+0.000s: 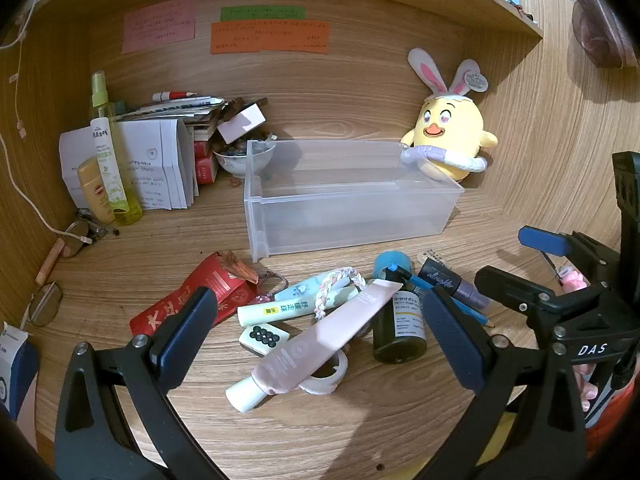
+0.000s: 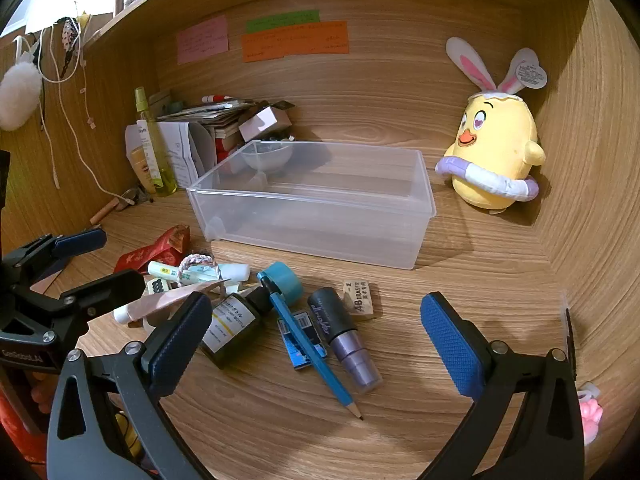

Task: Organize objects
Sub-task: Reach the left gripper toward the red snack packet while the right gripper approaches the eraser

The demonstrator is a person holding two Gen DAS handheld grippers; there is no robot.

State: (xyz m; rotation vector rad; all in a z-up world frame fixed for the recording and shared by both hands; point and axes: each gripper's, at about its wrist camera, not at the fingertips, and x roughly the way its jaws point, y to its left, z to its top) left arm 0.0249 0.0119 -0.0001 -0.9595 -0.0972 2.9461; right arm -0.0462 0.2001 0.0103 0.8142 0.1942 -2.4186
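Note:
A clear plastic bin (image 1: 352, 196) (image 2: 316, 204) stands empty on the wooden desk. In front of it lies a pile: a pink tube (image 1: 320, 340) (image 2: 160, 300), a dark bottle (image 1: 400, 328) (image 2: 234, 326), a blue pencil (image 2: 312, 344), a purple-and-black tube (image 2: 344, 332) (image 1: 456, 284), a teal tape roll (image 2: 286, 280) (image 1: 392, 264), an eraser (image 2: 360, 298), a red packet (image 1: 200, 300) and a mahjong tile (image 1: 264, 338). My left gripper (image 1: 320, 328) is open above the pink tube. My right gripper (image 2: 320, 332) is open above the pencil and the purple-and-black tube.
A yellow chick plush (image 1: 452, 136) (image 2: 496, 152) sits at the back right. Spray bottles (image 1: 112, 160), papers and a small bowl (image 1: 244, 158) crowd the back left. Glasses (image 1: 48, 304) lie at the left. Sticky notes (image 1: 268, 36) hang on the back wall.

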